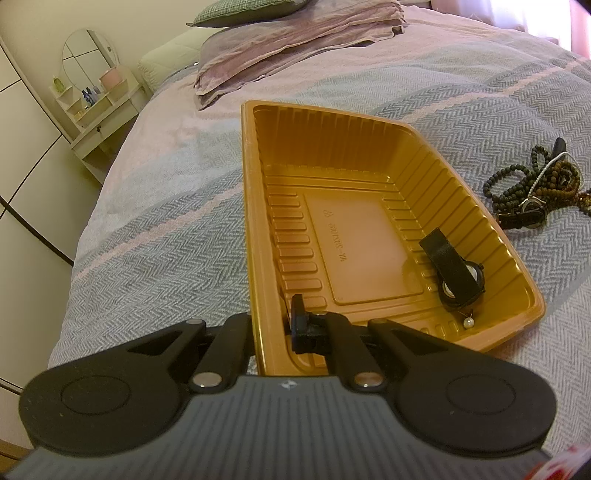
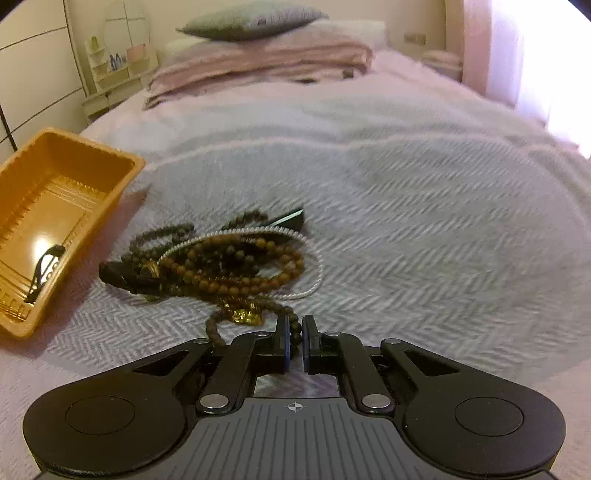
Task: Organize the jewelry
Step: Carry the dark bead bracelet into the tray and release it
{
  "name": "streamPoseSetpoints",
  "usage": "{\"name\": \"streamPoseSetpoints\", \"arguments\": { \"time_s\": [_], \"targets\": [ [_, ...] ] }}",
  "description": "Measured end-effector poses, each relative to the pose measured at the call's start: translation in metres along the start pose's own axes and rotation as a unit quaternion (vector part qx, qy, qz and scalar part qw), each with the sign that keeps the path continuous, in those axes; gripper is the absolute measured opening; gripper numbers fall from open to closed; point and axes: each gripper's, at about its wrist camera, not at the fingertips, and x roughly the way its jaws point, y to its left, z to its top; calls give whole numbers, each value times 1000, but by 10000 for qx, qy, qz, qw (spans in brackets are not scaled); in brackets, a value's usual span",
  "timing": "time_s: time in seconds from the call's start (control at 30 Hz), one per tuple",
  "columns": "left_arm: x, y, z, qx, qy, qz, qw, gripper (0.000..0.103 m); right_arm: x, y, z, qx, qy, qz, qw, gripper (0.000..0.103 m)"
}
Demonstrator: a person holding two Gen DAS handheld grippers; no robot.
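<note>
An orange plastic tray (image 1: pixel 246 184) lies on the bed cover, and my left gripper (image 1: pixel 273 326) is shut on its near rim, one finger outside the wall and one inside. A black-strapped watch (image 1: pixel 455 275) and a small pearl piece (image 1: pixel 468 323) lie in the tray's right corner. To the right of the tray (image 2: pixel 127 162) sits a tangled pile of bead bracelets, a white chain and a dark watch (image 2: pixel 229 258). My right gripper (image 2: pixel 295 334) is at the pile's near edge, shut on a dark bead strand (image 2: pixel 291 318) between its pads. From the left wrist the same pile (image 1: pixel 535 188) shows at the far right.
Folded pink blankets (image 1: pixel 295 40) and a grey pillow (image 2: pixel 251 20) are stacked at the head of the bed. A small dressing table with a round mirror (image 1: pixel 92 99) stands beside the bed on the left, next to white wardrobe doors (image 1: pixel 22 122). Bright curtains (image 2: pixel 535 55) hang at the right.
</note>
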Motion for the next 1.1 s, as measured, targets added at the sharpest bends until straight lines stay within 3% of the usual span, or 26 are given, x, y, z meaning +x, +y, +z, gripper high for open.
{"name": "streamPoseSetpoints", "arguments": {
  "time_s": [0.27,0.4,0.67,0.9,1.1],
  "targets": [
    [-1,-1,-1,10,-27,-2,10000,4,-44,-2,13,-142,-585,-175,9980,6],
    [0,0,-2,-10,-20,-16,10000,4,-51,8,24,-219,-718,17,9972,6],
    [0,-1,-2,-8,-17,-19,10000,4,-48,67,48,-548,-922,1051,9887,6],
    [1,-1,-3,-21,-26,-42,10000,4,-31,145,63,-968,-845,2192,9672,6],
    [1,0,-4,-51,-37,-61,10000,4,-5,191,55,-1276,-613,2716,9519,6]
  ]
}}
